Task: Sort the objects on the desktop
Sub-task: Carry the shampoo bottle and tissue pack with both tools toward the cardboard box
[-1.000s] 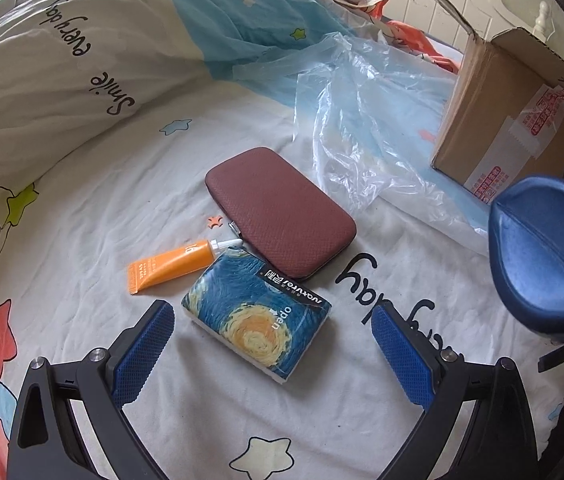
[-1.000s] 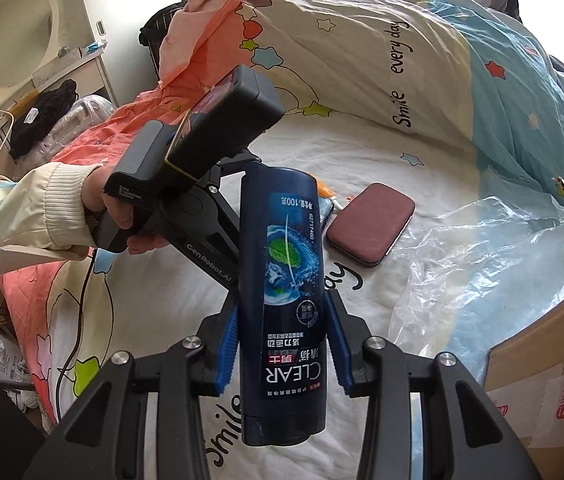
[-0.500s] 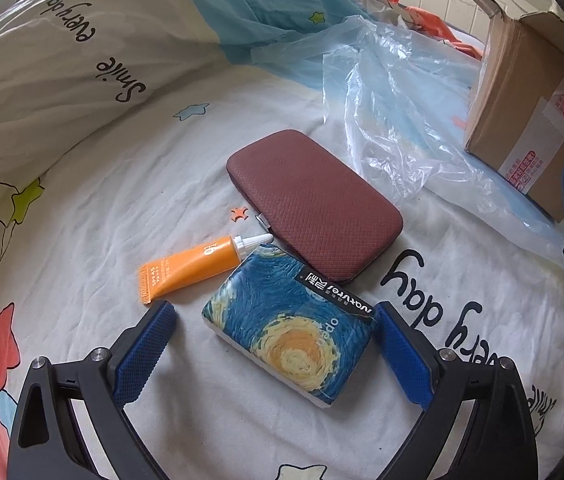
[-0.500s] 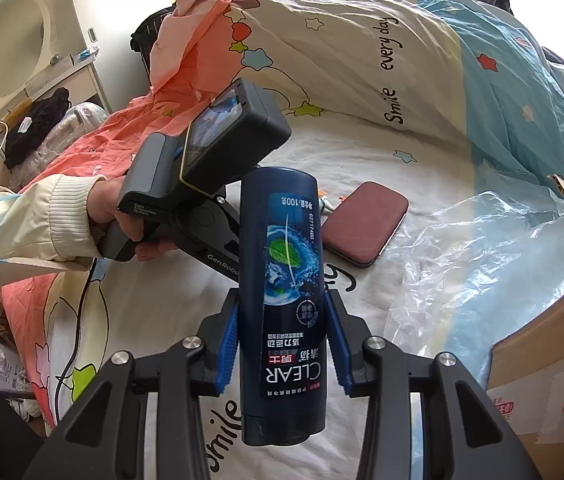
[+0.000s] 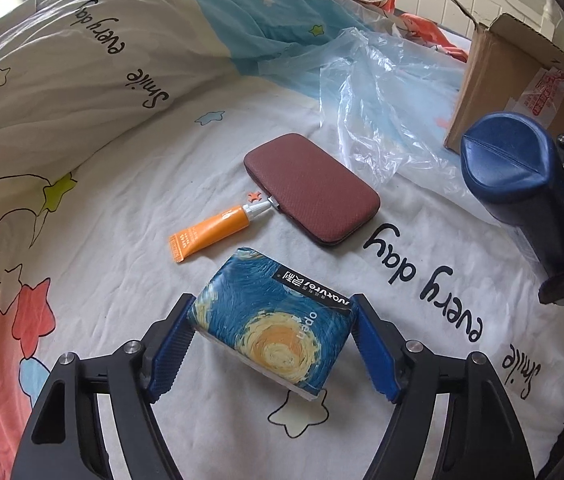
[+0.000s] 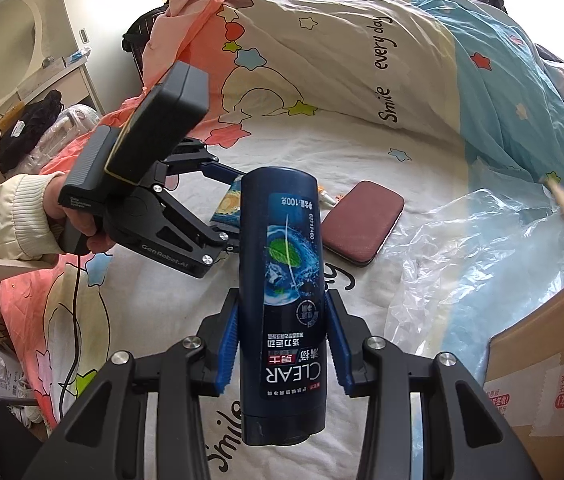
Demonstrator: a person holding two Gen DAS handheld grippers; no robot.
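While the right gripper clamps a dark blue shampoo bottle aloft, the left gripper angles down at the bed, pinching a swirl-printed blue tissue pack.

A swirl-printed blue tissue pack sits clamped at 6 o'clock. An orange tube lies at 10 o'clock from it, nozzle touching a maroon case. A dark-blue CLEAR shampoo bottle is held cap-down.
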